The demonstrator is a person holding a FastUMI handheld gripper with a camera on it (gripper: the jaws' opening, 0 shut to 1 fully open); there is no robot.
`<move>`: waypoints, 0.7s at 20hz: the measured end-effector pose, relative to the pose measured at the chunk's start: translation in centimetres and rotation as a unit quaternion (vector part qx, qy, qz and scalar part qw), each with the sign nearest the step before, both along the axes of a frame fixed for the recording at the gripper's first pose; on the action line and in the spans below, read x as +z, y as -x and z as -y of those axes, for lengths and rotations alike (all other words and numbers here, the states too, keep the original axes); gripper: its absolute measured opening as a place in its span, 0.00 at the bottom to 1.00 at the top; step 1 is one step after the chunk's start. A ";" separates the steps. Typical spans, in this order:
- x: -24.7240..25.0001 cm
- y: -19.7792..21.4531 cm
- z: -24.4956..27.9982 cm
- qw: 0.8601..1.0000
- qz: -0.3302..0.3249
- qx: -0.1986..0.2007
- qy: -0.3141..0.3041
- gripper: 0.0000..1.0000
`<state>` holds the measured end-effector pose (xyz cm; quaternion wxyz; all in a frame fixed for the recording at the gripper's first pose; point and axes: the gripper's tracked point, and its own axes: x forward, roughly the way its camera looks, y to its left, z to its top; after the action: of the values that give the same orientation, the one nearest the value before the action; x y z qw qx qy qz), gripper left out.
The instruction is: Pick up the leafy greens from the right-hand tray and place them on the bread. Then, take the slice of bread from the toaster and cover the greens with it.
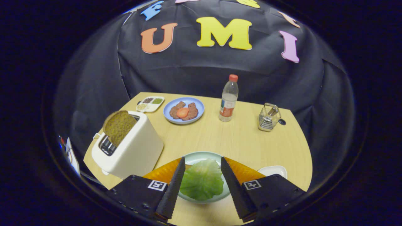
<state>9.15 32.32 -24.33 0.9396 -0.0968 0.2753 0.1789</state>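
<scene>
Gripper (pixel 201 166) hanging wide open over the greens

You're holding nothing: the leafy greens (pixel 201 179) are lying between your fingers on the pale plate (pixel 201 156) at the table's near edge, bread slice (pixel 118 126) sticking up from the toaster (pixel 132 150).

A blue plate (pixel 198 106) is set on the far part of the wooden table (pixel 245 141); two brown patties (pixel 191 110) and a red tomato slice (pixel 182 112) are laid on it. Just left of it a small divided dish (pixel 150 104) of seeds is placed. To its right a clear bottle (pixel 228 99) with a red cap is stood upright, and farther right a wire metal holder (pixel 268 117) is seen.
</scene>
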 end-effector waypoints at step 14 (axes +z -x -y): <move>3.6 5.8 -15.2 0.998 0.033 0.025 -0.048 0.92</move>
<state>3.30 47.49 -20.73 0.9471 -0.0641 0.2326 0.2116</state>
